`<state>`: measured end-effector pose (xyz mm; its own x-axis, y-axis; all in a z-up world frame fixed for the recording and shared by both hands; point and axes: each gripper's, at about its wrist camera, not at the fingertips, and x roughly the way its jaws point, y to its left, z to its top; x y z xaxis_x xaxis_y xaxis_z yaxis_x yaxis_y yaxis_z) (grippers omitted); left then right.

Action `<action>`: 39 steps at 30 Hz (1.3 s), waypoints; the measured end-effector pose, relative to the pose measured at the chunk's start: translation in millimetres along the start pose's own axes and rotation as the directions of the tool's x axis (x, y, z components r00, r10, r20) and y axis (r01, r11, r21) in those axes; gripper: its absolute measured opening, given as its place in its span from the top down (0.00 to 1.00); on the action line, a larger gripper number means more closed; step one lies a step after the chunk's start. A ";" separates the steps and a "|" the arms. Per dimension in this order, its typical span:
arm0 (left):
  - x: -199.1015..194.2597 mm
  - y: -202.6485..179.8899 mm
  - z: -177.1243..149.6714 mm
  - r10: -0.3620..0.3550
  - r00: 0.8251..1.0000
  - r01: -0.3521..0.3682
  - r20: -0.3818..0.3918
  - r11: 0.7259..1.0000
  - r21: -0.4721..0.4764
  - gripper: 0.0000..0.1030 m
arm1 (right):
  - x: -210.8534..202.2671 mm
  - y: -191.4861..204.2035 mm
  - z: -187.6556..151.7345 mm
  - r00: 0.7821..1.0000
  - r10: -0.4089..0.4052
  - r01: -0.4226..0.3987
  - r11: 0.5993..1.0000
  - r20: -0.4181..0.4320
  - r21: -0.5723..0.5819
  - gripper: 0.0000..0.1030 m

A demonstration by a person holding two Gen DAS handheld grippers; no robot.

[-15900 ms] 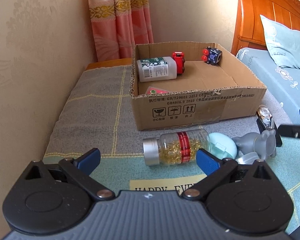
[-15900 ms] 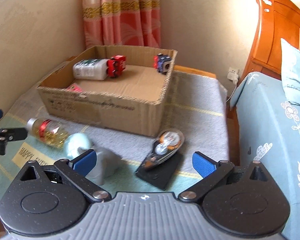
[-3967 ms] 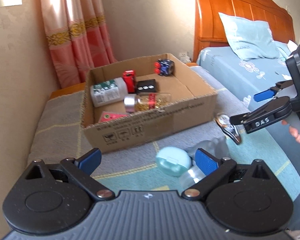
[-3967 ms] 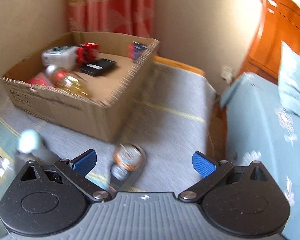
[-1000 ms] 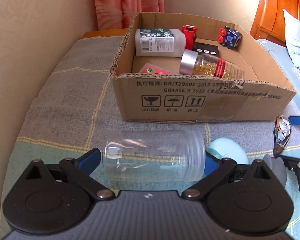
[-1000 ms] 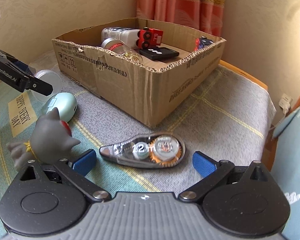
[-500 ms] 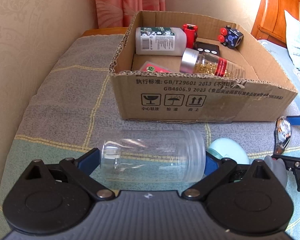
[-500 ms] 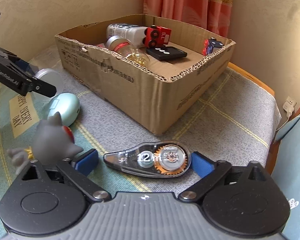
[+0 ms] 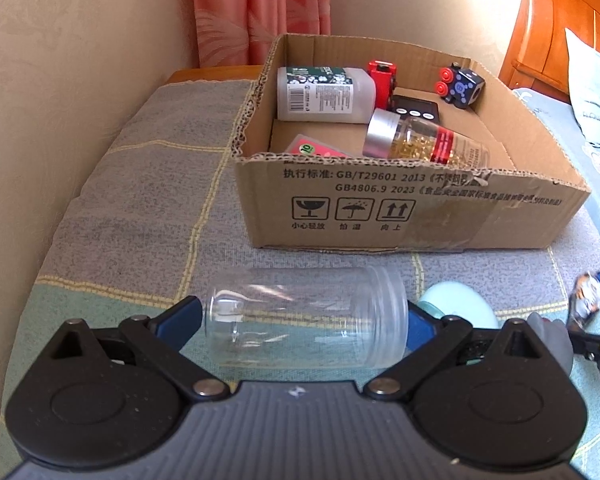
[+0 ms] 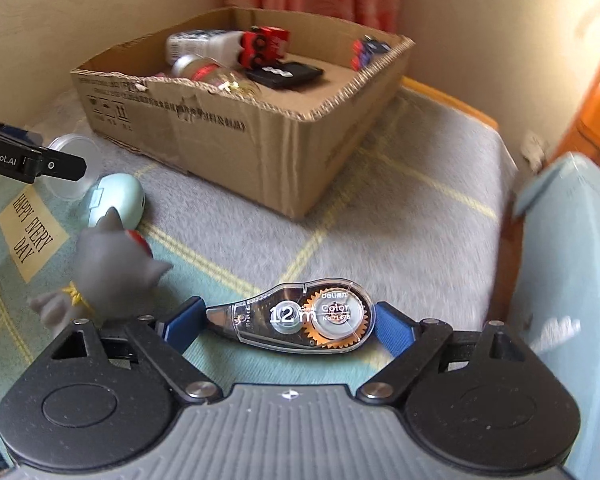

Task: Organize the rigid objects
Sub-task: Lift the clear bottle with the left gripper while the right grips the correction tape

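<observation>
My left gripper (image 9: 305, 322) clamped on clear empty jar (image 9: 306, 318), jar lying sideways between pads, in front of cardboard box (image 9: 420, 208). My right gripper (image 10: 287, 322) jaws just been closing; both pads now touch ends of correction tape dispenser (image 10: 296, 318).

Box contents: white bottle (image 9: 324, 94), red toy car (image 9: 382, 80), black remote (image 9: 416, 112), blue cube toy (image 9: 462, 86), capsule bottle (image 9: 424, 142), pink packet (image 9: 314, 148).

Outside box, on blanket (image 10: 380, 216): mint case (image 10: 114, 202), grey cat figure (image 10: 100, 272).

A cardboard box (image 9: 412, 208) is seen at the back of a blanket (image 9: 140, 208), with bottles laid inside; a clear jar (image 9: 304, 316), a toy figure (image 10: 100, 268) and a correction tape (image 10: 296, 320) are placed before it.
</observation>
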<state>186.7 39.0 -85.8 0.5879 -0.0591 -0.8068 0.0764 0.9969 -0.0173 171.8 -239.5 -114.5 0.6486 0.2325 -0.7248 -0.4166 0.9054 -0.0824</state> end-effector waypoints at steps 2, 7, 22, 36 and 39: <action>1.4 -0.6 -0.4 -0.002 1.000 0.002 -0.005 1.000 -0.007 0.04 | -3.0 2.2 -4.9 1.000 -0.004 0.004 1.000 -0.001 0.010 0.10; 2.4 -2.9 -2.2 -0.006 1.000 0.006 -0.007 0.999 -0.044 0.03 | -2.7 2.1 -7.2 1.000 -0.003 0.003 1.000 0.002 0.011 0.06; -5.1 4.7 1.7 -0.031 1.000 0.031 0.000 0.998 -0.047 0.12 | -3.3 4.4 -6.2 1.000 0.008 -0.008 1.000 0.007 -0.008 0.10; -38.3 13.5 -3.6 -0.119 0.992 0.123 -0.034 0.985 0.123 0.12 | -27.0 4.3 3.5 1.000 0.017 -0.017 1.000 -0.018 0.002 0.10; -48.6 11.9 -3.2 -0.151 0.988 0.152 -0.020 0.976 0.156 0.12 | -38.2 6.6 10.9 1.000 0.013 -0.014 1.000 -0.009 -0.009 0.10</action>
<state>156.5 53.9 -48.7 0.5533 -0.2079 -0.8066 0.2899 0.9559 -0.0475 151.2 -238.5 -79.9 0.6374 0.2415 -0.7317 -0.4312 0.8988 -0.0789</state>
